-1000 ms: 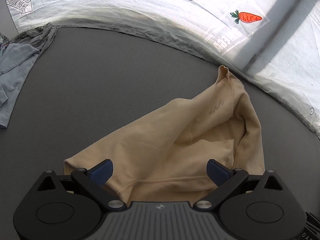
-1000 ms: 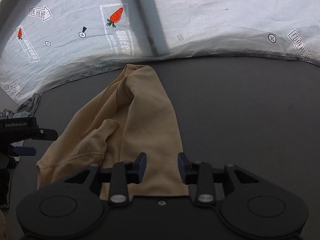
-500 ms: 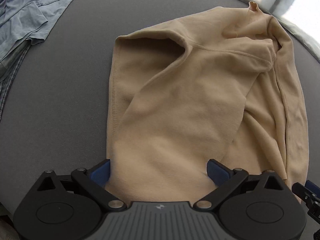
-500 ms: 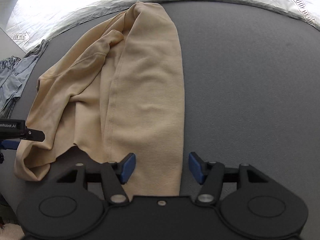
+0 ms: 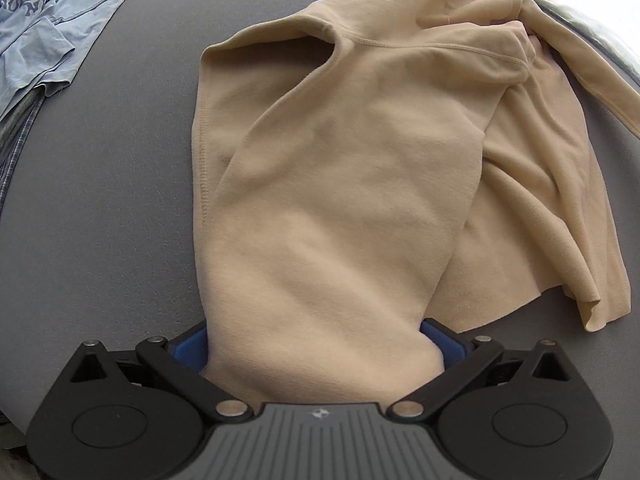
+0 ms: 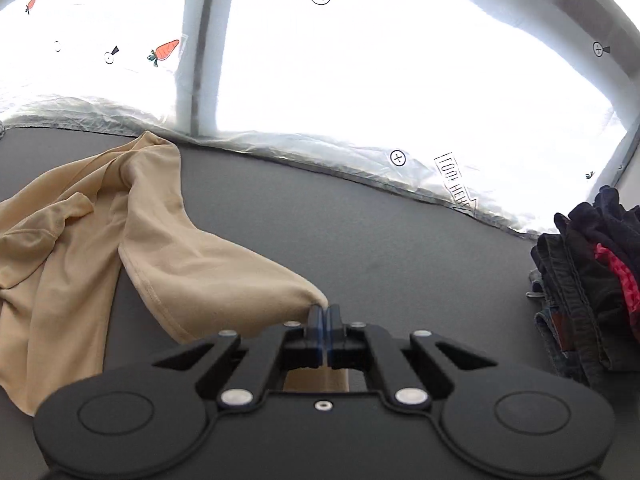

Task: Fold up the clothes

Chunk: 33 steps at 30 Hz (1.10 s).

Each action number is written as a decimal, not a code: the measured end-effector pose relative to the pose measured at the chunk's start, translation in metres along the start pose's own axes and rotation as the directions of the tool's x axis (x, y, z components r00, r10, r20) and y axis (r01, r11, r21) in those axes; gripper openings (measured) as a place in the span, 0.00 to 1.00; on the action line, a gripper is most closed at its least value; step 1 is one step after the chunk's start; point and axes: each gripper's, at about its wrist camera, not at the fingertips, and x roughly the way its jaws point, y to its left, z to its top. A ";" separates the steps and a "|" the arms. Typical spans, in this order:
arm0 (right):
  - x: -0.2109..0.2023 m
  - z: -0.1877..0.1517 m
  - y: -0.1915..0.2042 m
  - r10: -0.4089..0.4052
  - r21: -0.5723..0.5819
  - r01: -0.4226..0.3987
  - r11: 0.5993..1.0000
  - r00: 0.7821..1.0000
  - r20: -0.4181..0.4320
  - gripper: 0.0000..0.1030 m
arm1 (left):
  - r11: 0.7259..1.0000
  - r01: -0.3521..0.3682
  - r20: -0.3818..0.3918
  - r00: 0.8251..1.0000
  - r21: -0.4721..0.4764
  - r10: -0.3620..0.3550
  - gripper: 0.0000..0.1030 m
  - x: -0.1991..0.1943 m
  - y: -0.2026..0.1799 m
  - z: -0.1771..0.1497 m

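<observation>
Right wrist only: dark clothes pile (image 6: 592,280) beside tan shirt (image 6: 80,248).

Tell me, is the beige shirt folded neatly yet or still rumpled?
Still rumpled. The beige shirt lies bunched in loose overlapping layers on the grey table, one corner pinched and lifted by the right tongs.

The shirt (image 5: 340,184) was plain tan on a dark grey table (image 5: 100,200), beside pale blue clothes (image 5: 44,48), one printed with darker blue lettering. The grippers' pads (image 6: 318,320) were blue on black frames. The white sheet (image 6: 360,80) bore orange carrots, and the pile (image 6: 592,276) mixed black, denim blue and red.
</observation>
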 end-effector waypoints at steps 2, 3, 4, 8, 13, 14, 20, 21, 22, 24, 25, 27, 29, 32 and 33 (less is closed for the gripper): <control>0.017 0.008 -0.024 -0.165 0.032 0.167 0.986 0.985 -0.042 0.03 | 1.000 0.000 -0.003 1.000 0.000 0.000 1.00 -0.001 0.001 0.001; 0.020 0.007 -0.030 -0.196 0.050 0.200 0.979 0.978 -0.068 0.03 | 1.000 0.000 -0.004 1.000 0.000 0.000 1.00 -0.002 0.001 0.002; 0.023 0.007 -0.035 -0.226 0.067 0.233 0.970 0.970 -0.094 0.04 | 1.000 0.001 -0.005 1.000 0.000 -0.001 1.00 -0.003 0.002 0.003; 0.014 -0.007 -0.034 -0.107 0.175 0.128 0.976 0.986 -0.126 0.30 | 1.000 -0.001 -0.007 1.000 -0.004 0.001 1.00 -0.007 0.003 0.006; 0.005 -0.049 0.032 0.177 0.181 -0.139 0.974 0.961 -0.212 0.31 | 1.000 0.009 0.025 1.000 -0.017 -0.009 0.99 -0.029 0.007 0.009; 0.003 -0.054 0.047 0.208 0.165 -0.173 0.971 0.952 -0.224 0.33 | 1.000 0.020 0.050 0.999 -0.016 -0.019 0.99 -0.037 0.008 0.010; 0.009 -0.057 0.076 0.295 0.167 -0.260 0.951 0.924 -0.245 0.43 | 0.998 0.052 0.219 0.974 0.020 -0.055 0.99 -0.084 0.004 0.027; 0.012 -0.056 0.077 0.293 0.176 -0.254 0.951 0.923 -0.250 0.43 | 0.999 0.051 0.244 0.968 0.017 -0.054 0.99 -0.092 0.001 0.028; 0.012 -0.058 0.077 0.298 0.193 -0.254 0.948 0.920 -0.254 0.44 | 0.998 0.052 0.269 0.962 0.019 -0.055 0.99 -0.095 -0.002 0.032; 0.012 -0.061 0.077 0.309 0.214 -0.258 0.942 0.917 -0.252 0.48 | 0.998 0.034 0.325 0.944 0.061 -0.052 0.99 -0.101 -0.010 0.042; 0.012 -0.062 0.079 0.312 0.205 -0.265 0.942 0.916 -0.251 0.50 | 0.996 0.021 0.350 0.935 0.087 -0.050 0.99 -0.104 -0.015 0.045; 0.012 -0.063 0.083 0.318 0.188 -0.277 0.942 0.914 -0.251 0.58 | 0.989 -0.003 0.387 0.920 0.149 -0.056 0.99 -0.107 -0.028 0.055; 0.013 -0.062 0.087 0.325 0.173 -0.288 0.942 0.911 -0.252 0.69 | 0.974 -0.012 0.409 0.909 0.225 -0.083 0.99 -0.107 -0.046 0.069; 0.016 -0.060 0.089 0.322 0.162 -0.288 0.944 0.912 -0.255 0.73 | 0.945 -0.025 0.434 0.892 0.326 -0.126 0.99 -0.098 -0.079 0.090; 0.017 -0.060 0.089 0.325 0.164 -0.291 0.943 0.911 -0.254 0.74 | 0.931 -0.036 0.443 0.886 0.363 -0.139 0.97 -0.093 -0.090 0.096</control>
